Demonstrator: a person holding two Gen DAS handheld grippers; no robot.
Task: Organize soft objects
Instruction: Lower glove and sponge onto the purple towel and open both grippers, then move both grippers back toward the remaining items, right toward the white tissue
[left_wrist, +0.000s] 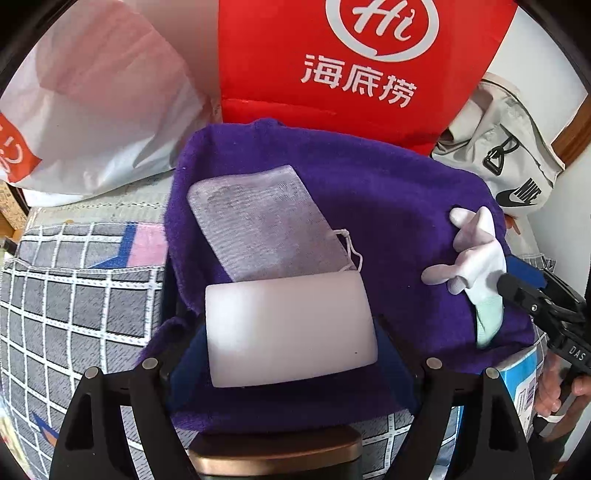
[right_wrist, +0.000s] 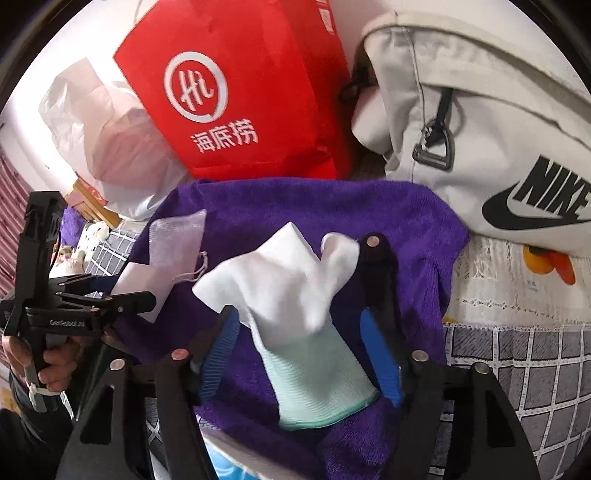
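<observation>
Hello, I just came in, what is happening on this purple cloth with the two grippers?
A person is sorting soft things on a purple towel spread over a checked bedcover. The left gripper holds a pale white block between its jaws, just in front of a mesh pouch lying on the towel. The right gripper has a white glove with a mint cuff between its jaws. A red paper bag and a Nike backpack stand behind.

Checked grey bedcover, purple towel spread on it, red bag, grey backpack
</observation>
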